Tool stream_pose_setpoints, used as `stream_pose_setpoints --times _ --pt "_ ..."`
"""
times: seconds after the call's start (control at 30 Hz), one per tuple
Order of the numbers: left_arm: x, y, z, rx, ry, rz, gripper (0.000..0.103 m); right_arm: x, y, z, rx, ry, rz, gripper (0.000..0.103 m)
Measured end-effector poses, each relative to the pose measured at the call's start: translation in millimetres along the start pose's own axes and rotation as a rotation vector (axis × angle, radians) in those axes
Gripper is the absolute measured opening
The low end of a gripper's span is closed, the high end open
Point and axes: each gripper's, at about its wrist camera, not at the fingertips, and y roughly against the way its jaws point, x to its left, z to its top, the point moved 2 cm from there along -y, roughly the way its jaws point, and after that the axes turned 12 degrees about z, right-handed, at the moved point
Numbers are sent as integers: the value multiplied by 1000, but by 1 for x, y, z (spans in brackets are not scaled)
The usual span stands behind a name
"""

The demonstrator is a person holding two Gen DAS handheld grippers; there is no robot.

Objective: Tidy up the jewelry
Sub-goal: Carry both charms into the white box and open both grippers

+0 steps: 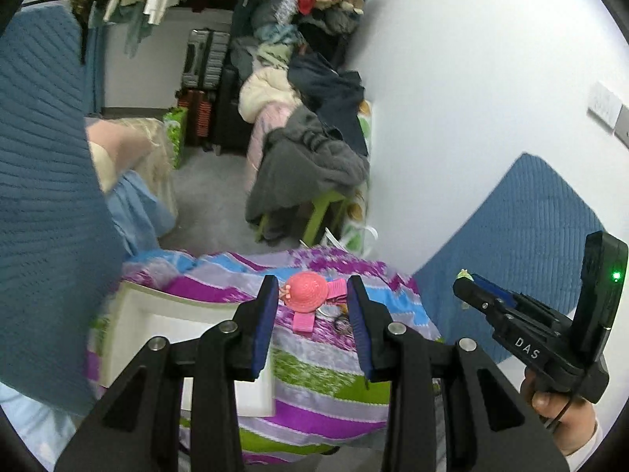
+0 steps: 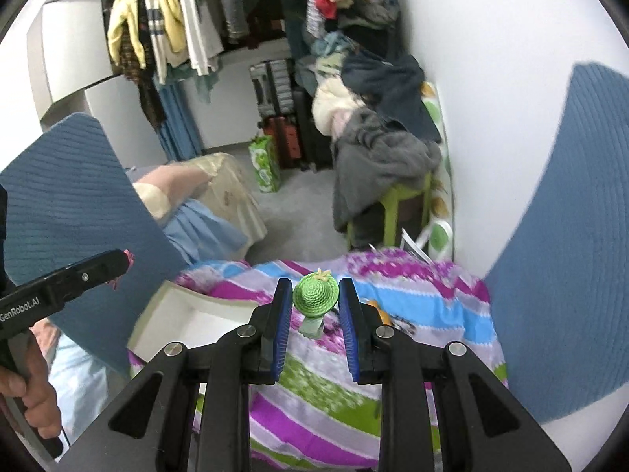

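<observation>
Above the striped bedspread, left fingers pinch a pink hat clip (right fingers: green hat clip).

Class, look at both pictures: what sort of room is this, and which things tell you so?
Most likely a bedroom or dressing corner at home: clothes hang on a rail, suitcases stand against the wall, and a striped bedcover lies in front.

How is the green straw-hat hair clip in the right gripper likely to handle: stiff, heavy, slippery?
The green hat clip looks woven, so probably light and slightly squashable between the right gripper's pads. Its coiled texture likely resists slipping. The flat clip tail below the hat looks stiff, and being gripped by the round crown, it might pivot.
</observation>
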Motion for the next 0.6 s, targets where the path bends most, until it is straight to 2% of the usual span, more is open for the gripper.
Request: stream_pose_setpoints --times 0.27,0.43,0.6 --pt "60 -6 -1 11 23 53 37 44 -32 7 2 -2 27 21" --pt "91 -32 -17 53 32 76 37 69 -74 -6 84 31 72 21" --pt "120 -67 -39 131 62 85 37 89 -123 -32 187 45 86 21"
